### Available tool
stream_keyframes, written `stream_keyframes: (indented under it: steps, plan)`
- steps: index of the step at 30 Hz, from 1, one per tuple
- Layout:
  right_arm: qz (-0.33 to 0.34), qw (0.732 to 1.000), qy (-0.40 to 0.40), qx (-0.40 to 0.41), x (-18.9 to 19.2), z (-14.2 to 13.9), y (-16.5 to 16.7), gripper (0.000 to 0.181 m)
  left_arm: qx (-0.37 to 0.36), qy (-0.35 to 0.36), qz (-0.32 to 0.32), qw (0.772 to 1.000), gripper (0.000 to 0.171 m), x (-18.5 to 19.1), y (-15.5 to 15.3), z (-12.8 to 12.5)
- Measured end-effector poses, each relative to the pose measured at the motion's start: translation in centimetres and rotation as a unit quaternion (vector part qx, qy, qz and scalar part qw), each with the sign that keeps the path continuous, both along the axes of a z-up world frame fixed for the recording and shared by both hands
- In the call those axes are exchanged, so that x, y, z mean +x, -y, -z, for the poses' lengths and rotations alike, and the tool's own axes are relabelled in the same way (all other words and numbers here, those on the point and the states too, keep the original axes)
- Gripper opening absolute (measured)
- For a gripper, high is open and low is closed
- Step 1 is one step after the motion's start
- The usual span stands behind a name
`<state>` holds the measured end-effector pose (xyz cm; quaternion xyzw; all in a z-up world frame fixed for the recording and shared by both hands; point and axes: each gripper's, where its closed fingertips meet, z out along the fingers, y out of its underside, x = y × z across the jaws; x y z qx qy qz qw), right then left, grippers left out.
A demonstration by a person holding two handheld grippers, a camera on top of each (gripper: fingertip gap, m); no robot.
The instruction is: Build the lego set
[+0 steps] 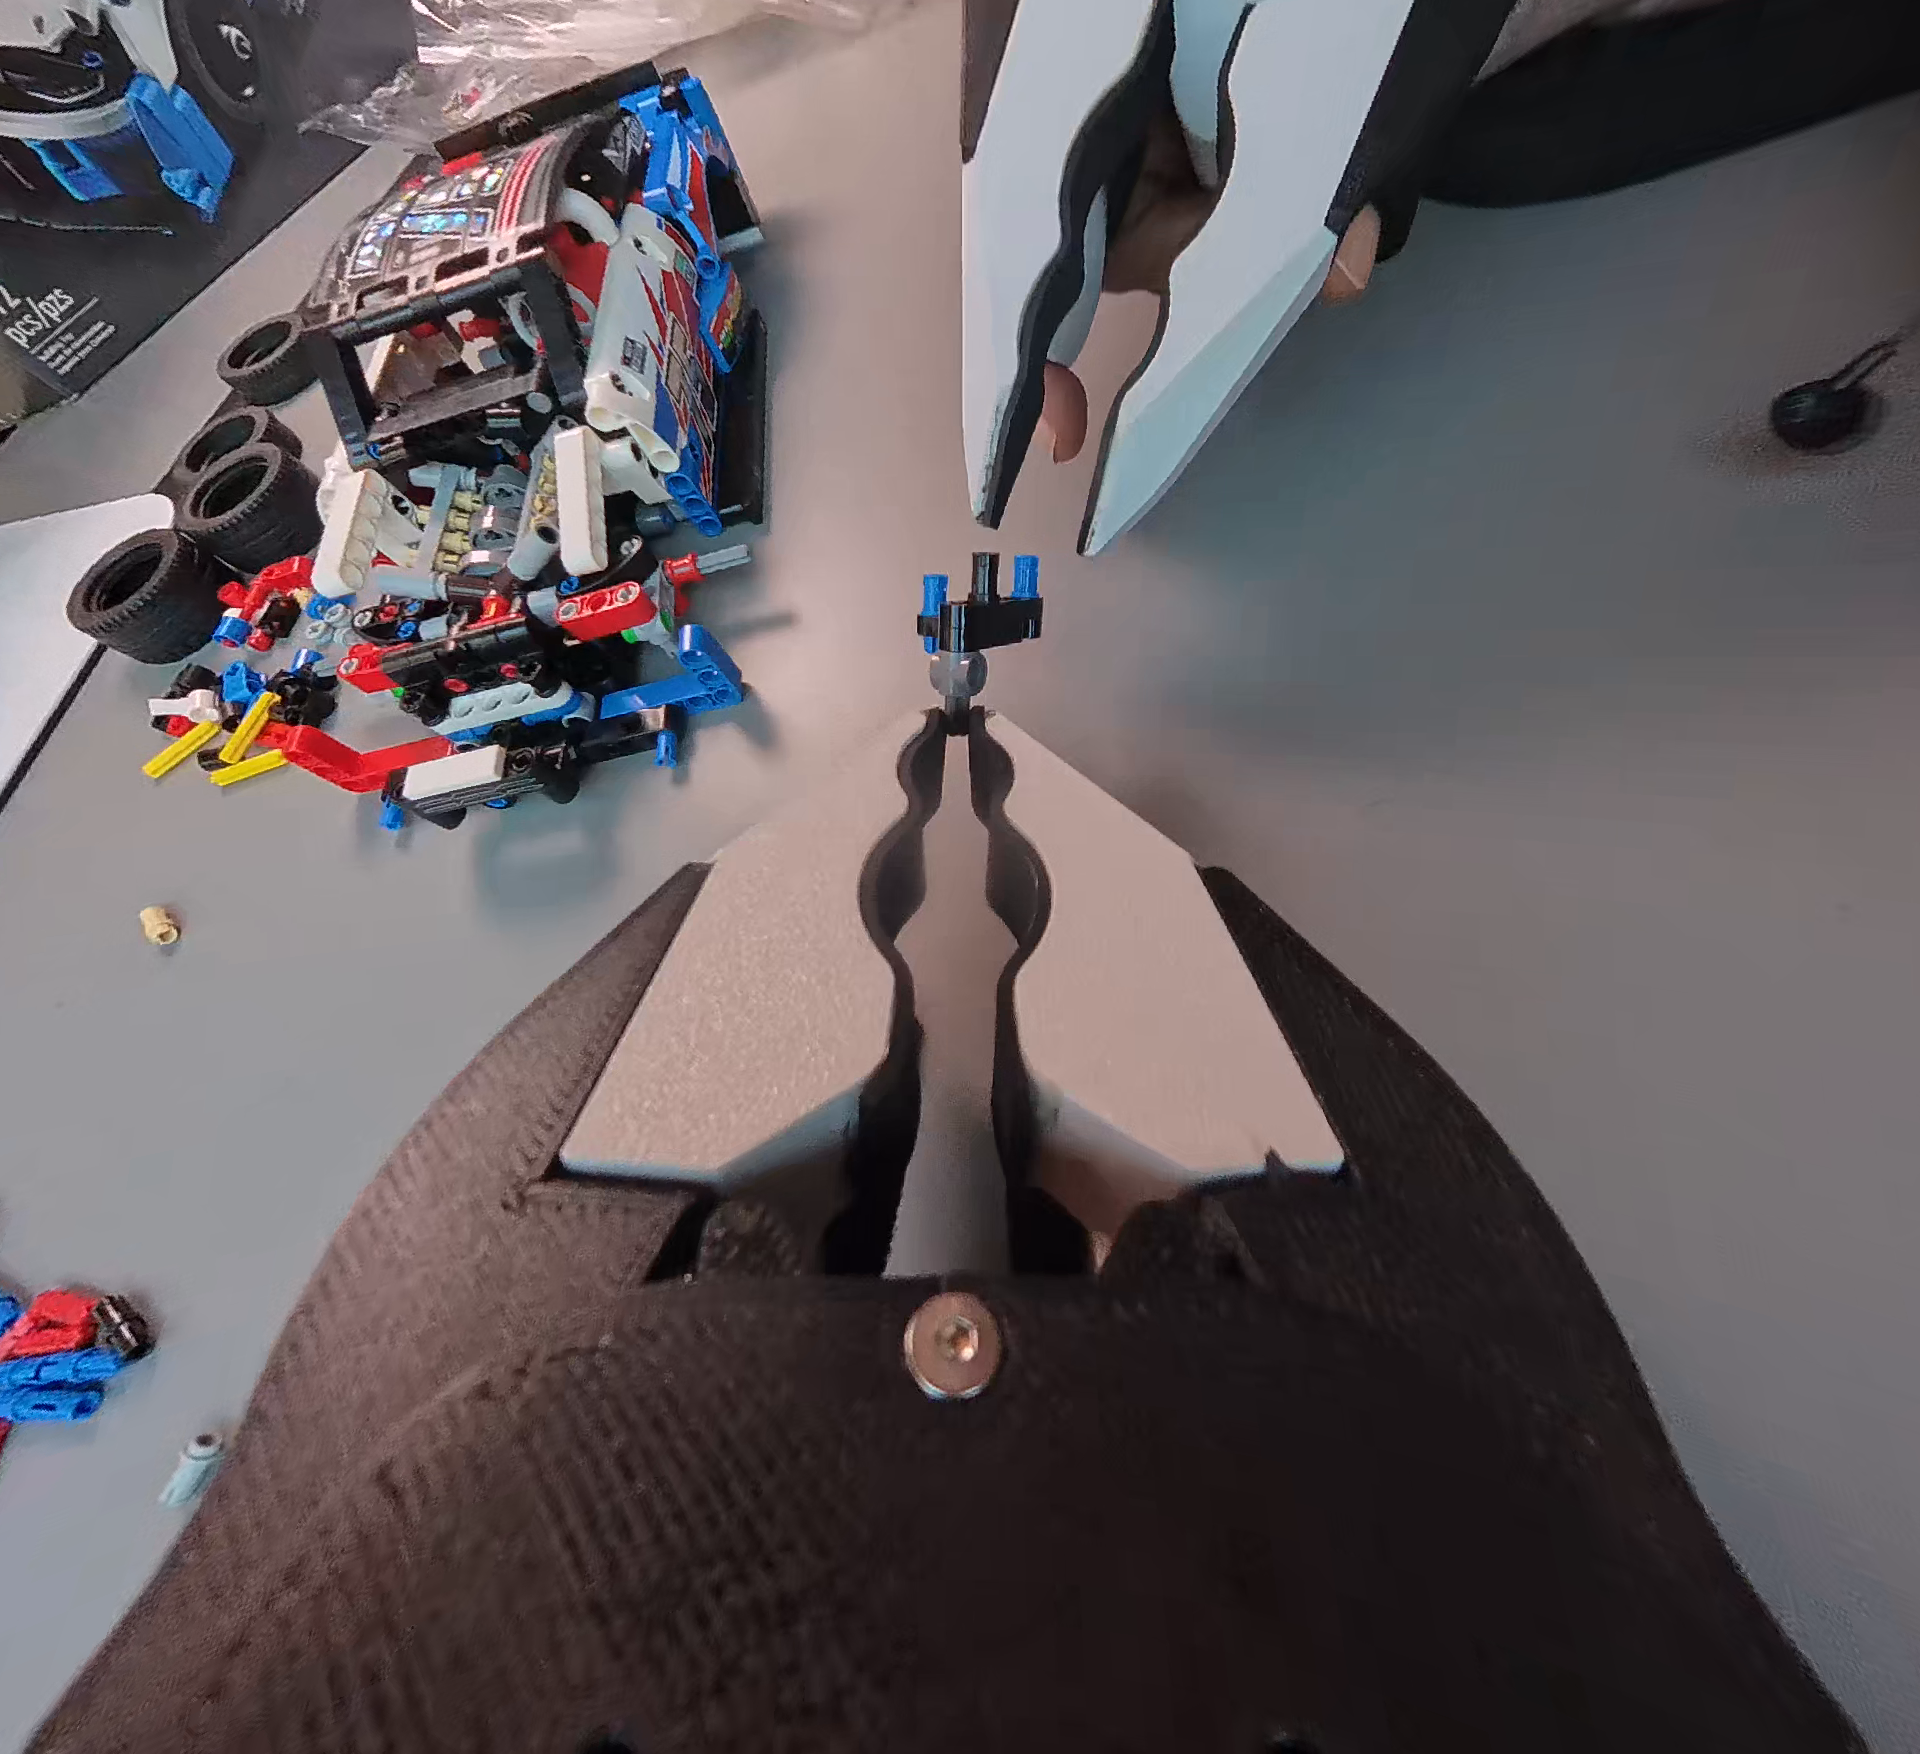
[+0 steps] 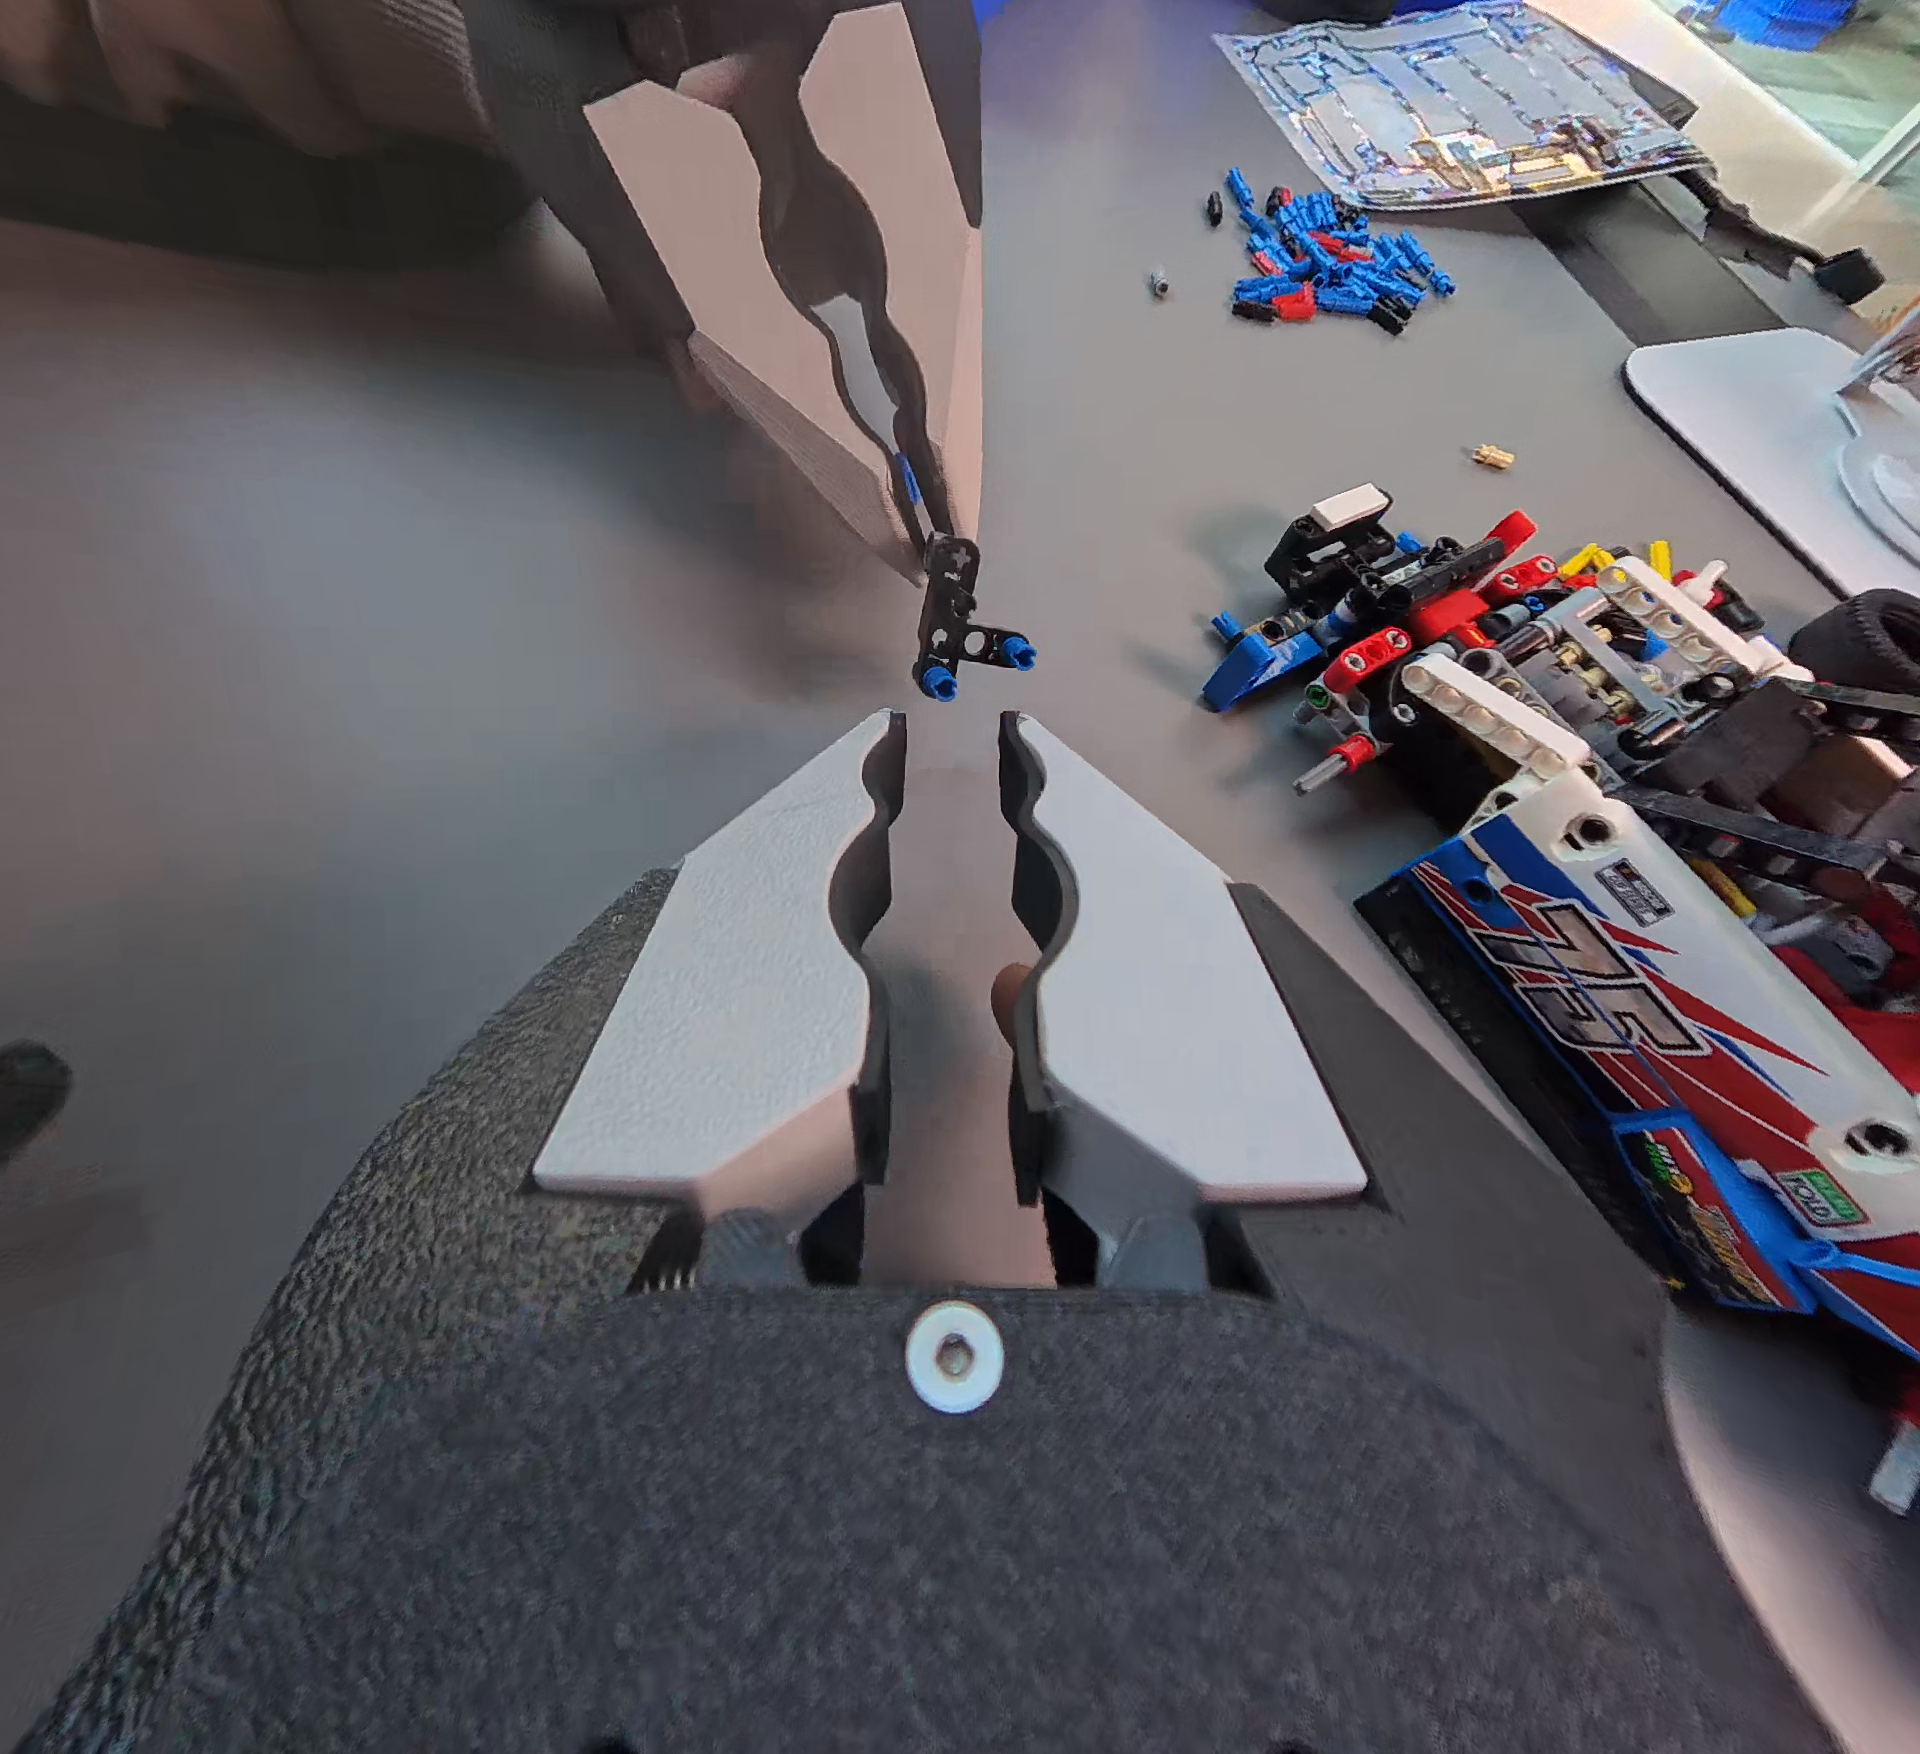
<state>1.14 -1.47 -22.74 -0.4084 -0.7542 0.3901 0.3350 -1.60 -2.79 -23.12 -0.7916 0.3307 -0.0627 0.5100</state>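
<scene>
left gripper (image 1: pixel 954 717): i had it pinched shut on the small black lego piece (image 1: pixel 977 615), gripping its grey lower end at my fingertips, above the grey table (image 1: pixel 1455 873).
small black lego piece: black, with blue pins (image 1: pixel 1025 574) sticking out; it sat between my two grippers.
right gripper (image 2: pixel 951 717): my jaws stood apart with nothing between them, tips just short of the piece's blue pins.
half-built car (image 1: pixel 551 333): it lay on the table well to the left of my left gripper, in white, blue and red panels with the frame exposed.
loose parts (image 1: pixel 260 717): scattered beside the car, next to four black tyres (image 1: pixel 223 499).
pin pile (image 2: pixel 1335 265): blue, red and black, farther off on the table.
</scene>
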Motion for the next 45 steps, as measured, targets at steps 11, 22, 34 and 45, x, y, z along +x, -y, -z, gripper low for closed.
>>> stream_keyframes:
  steps: [11, 22, 34, 45]
  plan:
    - [0.003, 0.995, -0.042, -0.087, -0.2, -2.7, -0.1, 0.022, -0.042, 0.166, -0.006, 0.985, 0.003, 0.8, 0.0, -2.0]
    - [-0.024, 0.993, -0.062, -0.099, 0.1, -3.4, 0.6, 0.019, -0.036, 0.178, -0.004, 0.983, 0.003, 1.5, 0.3, -2.5]
    - [-0.040, 0.990, -0.102, -0.091, 0.4, -4.7, 1.4, 0.007, 0.007, 0.211, 0.023, 0.977, 0.003, 2.2, 0.4, -4.0]
    - [-0.050, 0.983, -0.175, 0.009, 0.9, -5.8, 1.8, 0.006, 0.056, 0.158, 0.025, 0.985, 0.003, 2.5, 0.3, -4.3]
